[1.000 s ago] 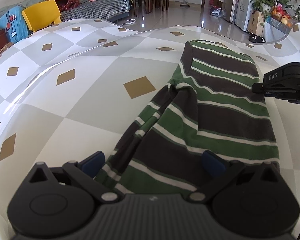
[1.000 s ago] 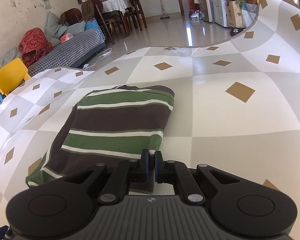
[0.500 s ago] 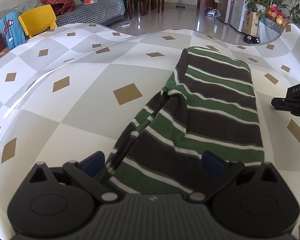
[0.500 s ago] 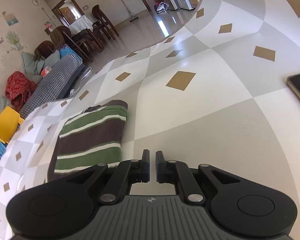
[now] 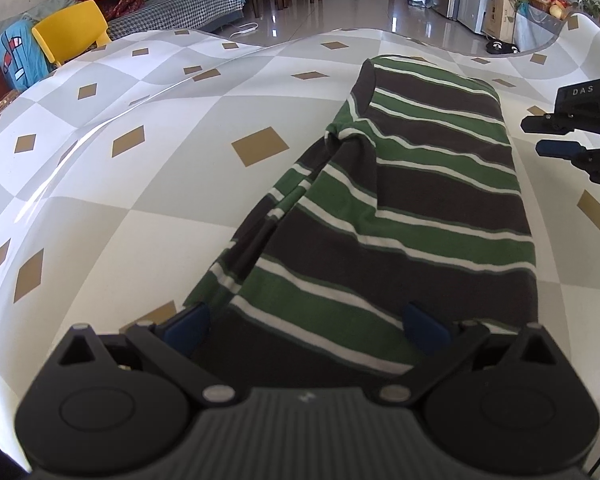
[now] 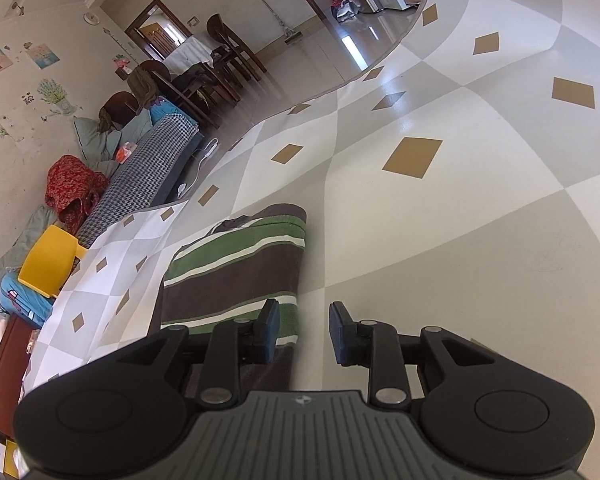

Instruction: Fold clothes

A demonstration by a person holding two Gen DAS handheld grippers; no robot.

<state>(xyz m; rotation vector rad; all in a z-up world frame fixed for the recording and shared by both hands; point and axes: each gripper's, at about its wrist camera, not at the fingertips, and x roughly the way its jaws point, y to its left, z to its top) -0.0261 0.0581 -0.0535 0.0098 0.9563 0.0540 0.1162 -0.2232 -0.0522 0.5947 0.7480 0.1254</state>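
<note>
1 striped garment (image 5: 420, 208), 2 grippers (image 5: 306, 326), 1 table (image 5: 140, 184)

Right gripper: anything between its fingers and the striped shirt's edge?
No. In the right wrist view the right gripper is opening with only bare tablecloth between its fingers; the striped shirt lies just behind the left finger.

One striped garment (image 5: 412, 208) — two claws

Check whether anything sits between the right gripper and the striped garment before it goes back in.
Nothing visible does. The right gripper, jaws opening with nothing between them, hangs at the edge of the striped garment, over bare tablecloth. The left gripper stands open over the garment's near end.
</note>
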